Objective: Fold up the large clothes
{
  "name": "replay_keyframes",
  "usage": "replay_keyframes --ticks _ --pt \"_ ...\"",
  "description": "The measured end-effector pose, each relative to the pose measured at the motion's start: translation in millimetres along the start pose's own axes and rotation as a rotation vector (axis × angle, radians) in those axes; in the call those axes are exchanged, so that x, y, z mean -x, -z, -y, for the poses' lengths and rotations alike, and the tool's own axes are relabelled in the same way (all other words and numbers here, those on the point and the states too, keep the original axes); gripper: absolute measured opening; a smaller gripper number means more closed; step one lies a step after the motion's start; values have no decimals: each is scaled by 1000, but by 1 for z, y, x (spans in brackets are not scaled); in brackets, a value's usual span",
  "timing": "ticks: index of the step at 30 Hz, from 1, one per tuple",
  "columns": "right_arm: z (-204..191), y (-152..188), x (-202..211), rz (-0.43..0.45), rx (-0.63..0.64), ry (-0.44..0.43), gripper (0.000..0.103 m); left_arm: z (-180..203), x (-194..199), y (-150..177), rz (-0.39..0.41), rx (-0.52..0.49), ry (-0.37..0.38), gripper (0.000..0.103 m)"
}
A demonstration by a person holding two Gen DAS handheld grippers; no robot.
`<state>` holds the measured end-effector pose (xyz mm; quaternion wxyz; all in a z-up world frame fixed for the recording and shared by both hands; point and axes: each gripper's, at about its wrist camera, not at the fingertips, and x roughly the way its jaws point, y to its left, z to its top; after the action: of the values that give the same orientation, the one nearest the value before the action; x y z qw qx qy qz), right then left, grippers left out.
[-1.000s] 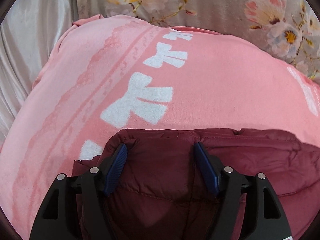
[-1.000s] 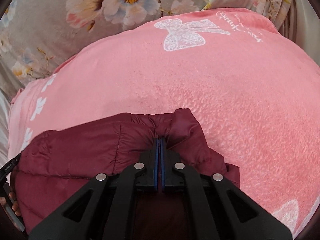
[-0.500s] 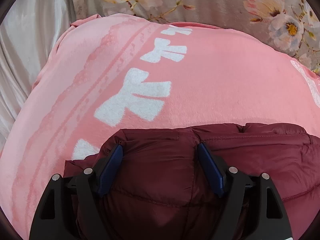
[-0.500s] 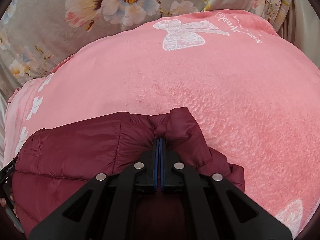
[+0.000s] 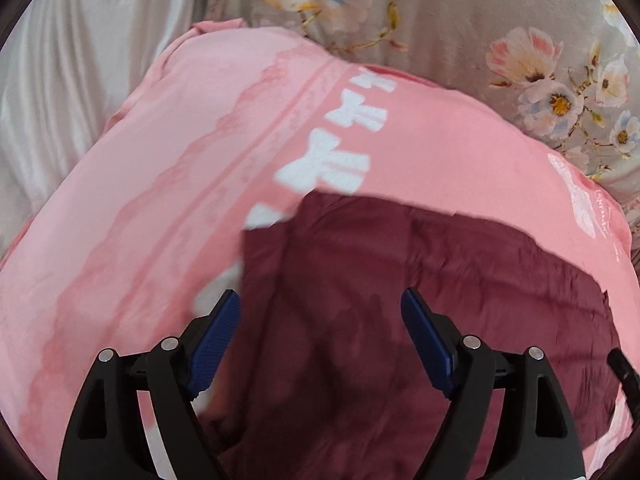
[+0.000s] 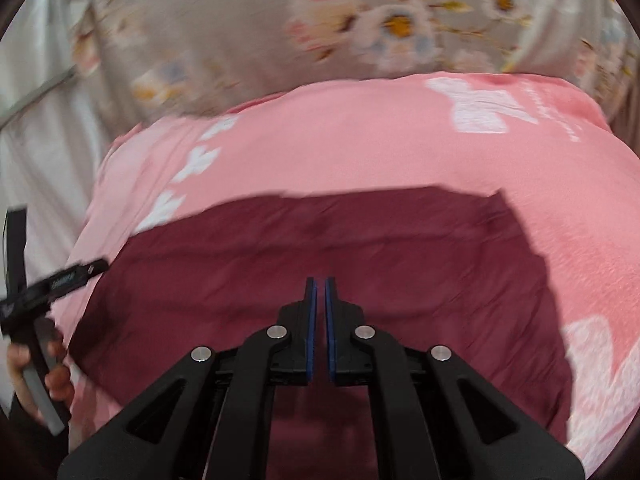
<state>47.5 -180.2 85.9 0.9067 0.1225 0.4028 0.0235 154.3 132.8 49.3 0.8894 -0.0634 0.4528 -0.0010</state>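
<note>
A dark red padded jacket [image 5: 420, 300] lies folded flat on a pink blanket with white bows [image 5: 160, 200]. It also shows in the right wrist view [image 6: 320, 248]. My left gripper [image 5: 320, 312] is open and empty, hovering over the jacket's left part. My right gripper [image 6: 320, 284] is above the jacket's near middle, its blue pads nearly together with a thin gap and nothing between them. The left hand-held gripper [image 6: 52, 280] and the hand on it appear at the left edge of the right wrist view.
The pink blanket [image 6: 400, 152] covers a bed. A grey floral sheet [image 5: 460, 28] lies beyond it, also in the right wrist view [image 6: 280, 32]. White satin fabric [image 5: 72, 80] lies at the left.
My right gripper has let go of the jacket's edge and both grippers have lifted and pulled back. The jacket now lies flat on the blanket.
</note>
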Motion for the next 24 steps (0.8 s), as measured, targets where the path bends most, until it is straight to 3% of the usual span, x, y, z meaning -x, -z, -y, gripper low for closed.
replay_keyframes --ticks 3,9,12,14,19,22,24 --pt "-24 24 -5 -56 11 -39 4 -30 3 22 -67 68 -11 80" --pt "-30 53 -19 -106 0 -38 4 -70 4 63 -142 224 94 80" --pt "-25 56 -27 -118 -19 -48 4 -60 4 71 -137 213 103 80" --pt "-23 58 -30 -122 -28 -50 4 -51 2 72 -142 196 147 80" --pt "-29 62 -34 -108 8 -18 3 -29 0 76 -119 156 110 80" --pt "-31 65 -36 -94 28 -6 3 -24 1 75 -117 148 121 63" --pt "-30 65 -36 -89 32 -7 3 -20 4 74 -122 149 161 31"
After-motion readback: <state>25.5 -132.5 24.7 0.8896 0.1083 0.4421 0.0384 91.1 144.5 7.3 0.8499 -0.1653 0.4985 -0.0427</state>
